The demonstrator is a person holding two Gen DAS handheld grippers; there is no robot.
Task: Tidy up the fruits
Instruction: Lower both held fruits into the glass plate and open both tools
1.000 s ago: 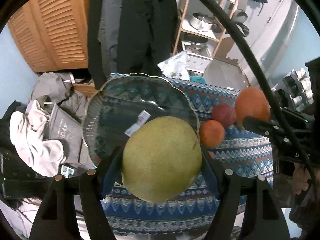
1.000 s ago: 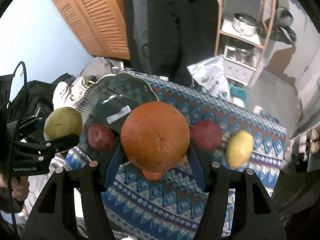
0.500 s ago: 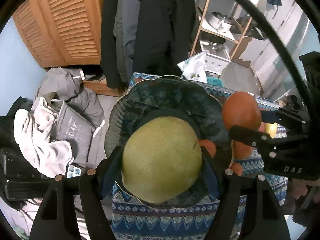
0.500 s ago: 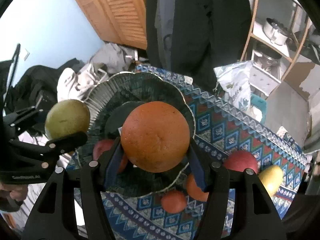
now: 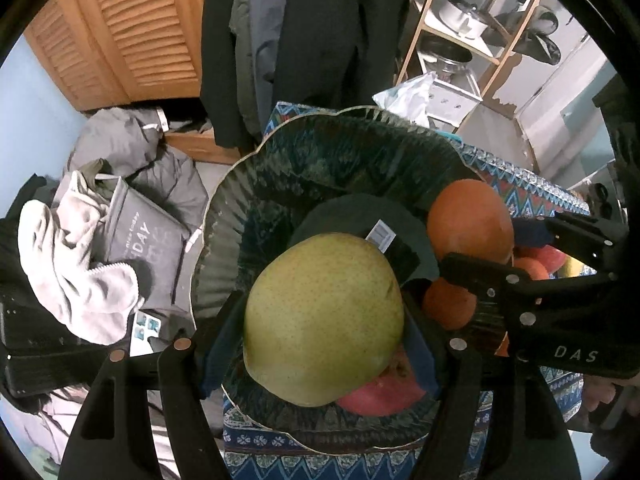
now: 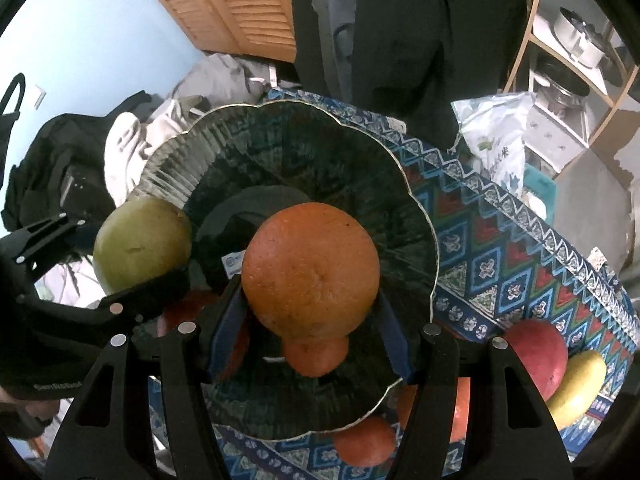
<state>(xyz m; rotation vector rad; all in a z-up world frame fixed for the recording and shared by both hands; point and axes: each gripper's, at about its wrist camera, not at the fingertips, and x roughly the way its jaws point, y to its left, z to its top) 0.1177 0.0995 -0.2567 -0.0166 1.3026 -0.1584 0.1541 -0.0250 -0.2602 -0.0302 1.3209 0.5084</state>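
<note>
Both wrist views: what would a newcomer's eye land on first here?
Two big fruits fill the frames: a yellow-green pear clamped in the left gripper and a large orange clamped in the right gripper, both over the dark scalloped glass plate. Beyond the plate, a red apple and a yellow fruit lie on the patterned blue cloth.

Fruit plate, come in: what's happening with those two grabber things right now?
Left gripper shut on green pear. Right gripper shut on big orange. Both over glass plate. Small fruits seen through the plate; nothing blocking.
</note>
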